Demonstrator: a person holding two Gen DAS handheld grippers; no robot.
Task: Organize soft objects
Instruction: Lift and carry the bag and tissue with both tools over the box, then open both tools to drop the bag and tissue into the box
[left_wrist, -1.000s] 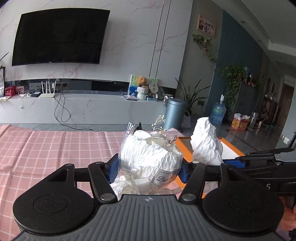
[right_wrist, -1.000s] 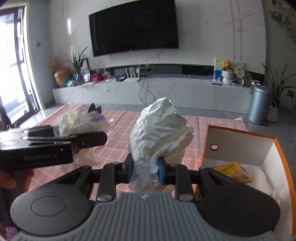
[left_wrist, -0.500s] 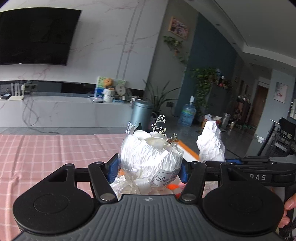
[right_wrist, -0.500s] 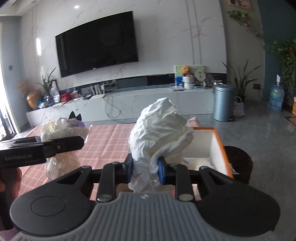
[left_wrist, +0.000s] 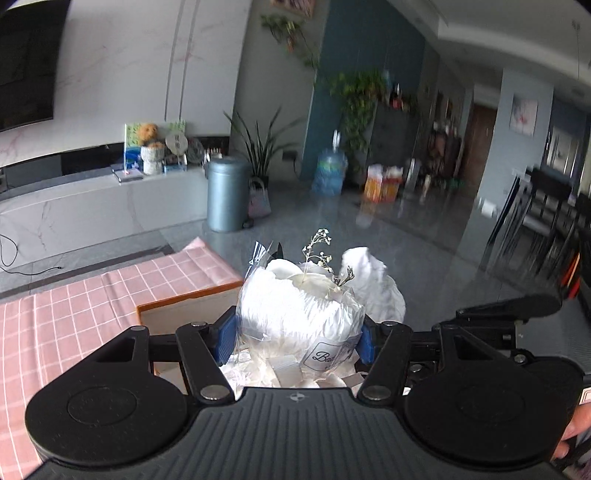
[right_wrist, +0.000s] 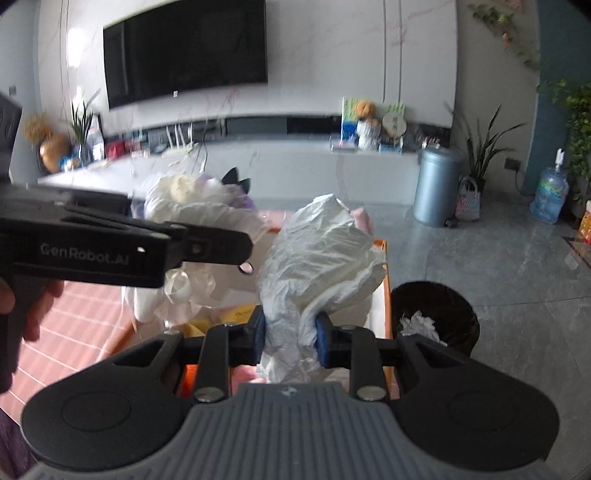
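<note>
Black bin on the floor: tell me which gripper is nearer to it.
Right. The right gripper, shut on crumpled paper, hangs just beside the black bin. The left gripper, holding the bouquet, is farther, across the box.

Left gripper (left_wrist: 297, 338) clamps the wrapped white bouquet (left_wrist: 300, 314) between its 2 blue pads, dried sprigs poking upward. Crumpled white paper (left_wrist: 373, 284) sits just behind it; the orange-edged box (left_wrist: 184, 301) lies below on the pink checked cloth (left_wrist: 66, 314).

A black TV (right_wrist: 184, 48) hangs on the marble wall (right_wrist: 332, 55) above a glossy grey floor (right_wrist: 517, 266).
</note>
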